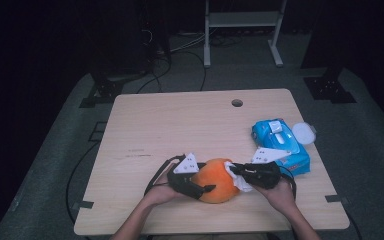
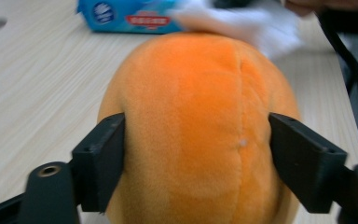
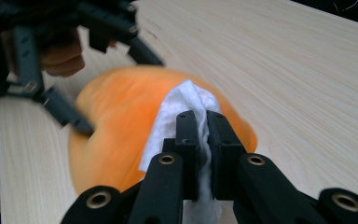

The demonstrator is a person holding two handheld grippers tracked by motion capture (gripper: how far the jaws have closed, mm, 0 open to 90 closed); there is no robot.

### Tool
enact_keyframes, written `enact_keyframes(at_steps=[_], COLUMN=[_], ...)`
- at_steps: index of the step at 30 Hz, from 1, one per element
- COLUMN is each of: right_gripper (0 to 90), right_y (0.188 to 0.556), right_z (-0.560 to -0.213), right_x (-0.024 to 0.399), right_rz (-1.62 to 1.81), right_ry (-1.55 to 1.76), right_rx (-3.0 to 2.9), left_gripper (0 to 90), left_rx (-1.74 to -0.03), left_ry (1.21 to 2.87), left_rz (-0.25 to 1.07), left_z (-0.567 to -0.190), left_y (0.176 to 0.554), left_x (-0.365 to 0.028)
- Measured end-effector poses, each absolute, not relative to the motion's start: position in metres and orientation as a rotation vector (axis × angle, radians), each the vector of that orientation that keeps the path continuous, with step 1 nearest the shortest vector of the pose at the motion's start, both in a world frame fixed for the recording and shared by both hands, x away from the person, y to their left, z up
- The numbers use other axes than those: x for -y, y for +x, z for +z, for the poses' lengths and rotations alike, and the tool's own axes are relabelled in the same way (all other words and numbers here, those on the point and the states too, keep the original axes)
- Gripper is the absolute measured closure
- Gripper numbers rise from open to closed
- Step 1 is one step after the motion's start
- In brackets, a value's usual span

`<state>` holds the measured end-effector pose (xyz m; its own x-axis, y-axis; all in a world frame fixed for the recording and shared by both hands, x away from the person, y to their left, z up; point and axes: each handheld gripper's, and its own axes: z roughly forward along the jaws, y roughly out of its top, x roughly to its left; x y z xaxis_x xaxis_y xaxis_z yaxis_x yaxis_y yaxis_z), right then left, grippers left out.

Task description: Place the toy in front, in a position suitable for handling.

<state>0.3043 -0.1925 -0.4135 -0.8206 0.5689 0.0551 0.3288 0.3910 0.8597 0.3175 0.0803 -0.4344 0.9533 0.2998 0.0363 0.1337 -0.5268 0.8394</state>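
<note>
An orange plush ball (image 1: 217,181) lies near the front edge of the wooden table (image 1: 180,125). My left gripper (image 1: 203,192) reaches in from the left, and its two black jaws press on both sides of the ball (image 2: 196,116). From the right, my right gripper (image 1: 234,172) is shut on a white wipe (image 1: 241,184). In the right gripper view the wipe (image 3: 186,100) sticks out past the closed jaws of that gripper (image 3: 203,122) and rests on the top of the ball (image 3: 116,126). In the left gripper view the wipe (image 2: 261,23) shows blurred over the ball's far side.
A blue pack of wet wipes (image 1: 280,145) with a white round lid (image 1: 304,132) flipped open lies on the table's right side, just behind the right hand. A cable hole (image 1: 237,103) sits near the far edge. A white metal frame (image 1: 242,30) stands on the floor beyond.
</note>
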Motion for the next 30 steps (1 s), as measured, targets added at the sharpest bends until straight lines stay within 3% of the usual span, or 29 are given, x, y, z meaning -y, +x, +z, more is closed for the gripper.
enact_keyframes(at_steps=[5,10,12,17,26,30], right_gripper=[83.1,83.3,83.4,83.3,83.6,83.8], right_y=[0.311,0.309,0.305,0.300,0.306,0.298], right_z=[-0.419,-0.425,-0.420,-0.408,-0.430,-0.421], right_x=[0.200,0.207,0.204,0.188,0.214,0.205], right_rz=[1.385,1.356,1.405,1.403,1.354,1.391], right_ry=[0.850,0.884,0.853,0.750,0.889,0.820], right_rx=[-2.404,-2.434,-2.429,-2.418,-2.448,-2.448], left_gripper=[24.1,9.7,9.5,26.5,22.7,23.4], left_rx=[-0.233,-0.395,-0.413,-0.263,-0.274,-0.271], left_ry=[2.136,2.080,2.080,2.133,2.111,2.125], left_rz=[0.220,0.134,0.133,0.283,0.238,0.265], left_z=[-0.433,-0.430,-0.434,-0.431,-0.432,-0.433], left_y=[0.310,0.322,0.323,0.307,0.309,0.308], left_x=[-0.082,-0.082,-0.078,-0.068,-0.077,-0.074])
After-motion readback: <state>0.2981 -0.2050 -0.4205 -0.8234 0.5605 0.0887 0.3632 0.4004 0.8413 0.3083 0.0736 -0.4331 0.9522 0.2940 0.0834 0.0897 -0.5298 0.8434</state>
